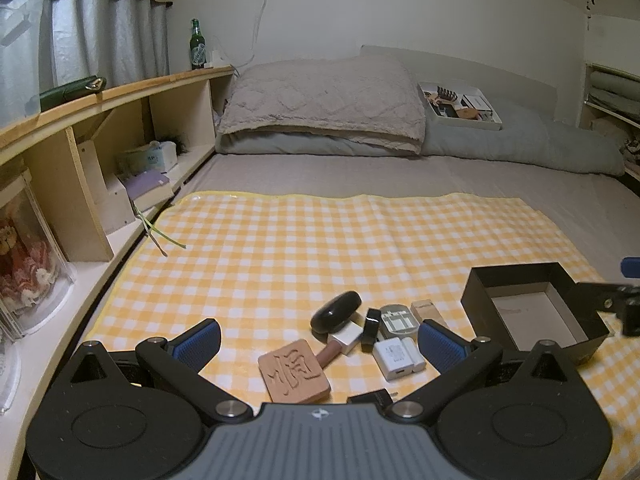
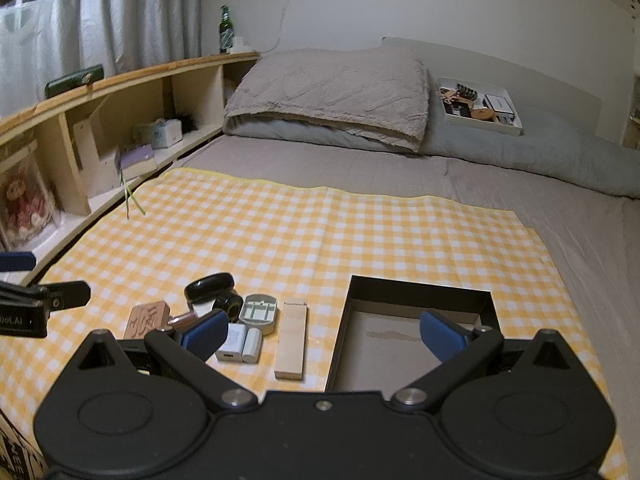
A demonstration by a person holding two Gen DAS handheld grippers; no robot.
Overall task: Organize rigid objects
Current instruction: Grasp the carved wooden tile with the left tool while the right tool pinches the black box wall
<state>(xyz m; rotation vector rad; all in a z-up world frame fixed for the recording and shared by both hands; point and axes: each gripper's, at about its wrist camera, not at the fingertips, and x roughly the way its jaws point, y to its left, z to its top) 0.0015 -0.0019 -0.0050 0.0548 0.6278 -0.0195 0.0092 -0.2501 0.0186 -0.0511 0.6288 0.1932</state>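
Left wrist view has our left tongs (image 1: 318, 346) spread wide with nothing in them, hovering over a small pile on the yellow checked cloth (image 1: 280, 248) that's laid over the bed (image 1: 400, 172). In the pile we've got a carved wooden stamp (image 1: 295, 372) with a big raised character we can't read, a glossy black oval case (image 1: 336, 312), a black ring-shaped thing (image 1: 372, 328), a grey tray (image 1: 398, 320) and a white charger (image 1: 394, 358) whose print is too small to make out. Right wrist view shows our right tongs (image 2: 324, 334) also wide open and empty, one blue pad over the black open box (image 2: 416, 332), which sits empty just right of a pale wood block (image 2: 292, 338). Only lettering we can read is "bot.AI" on the left tool's body (image 2: 16, 322). Green bottle (image 2: 226, 30) label on the shelf is too blurry.
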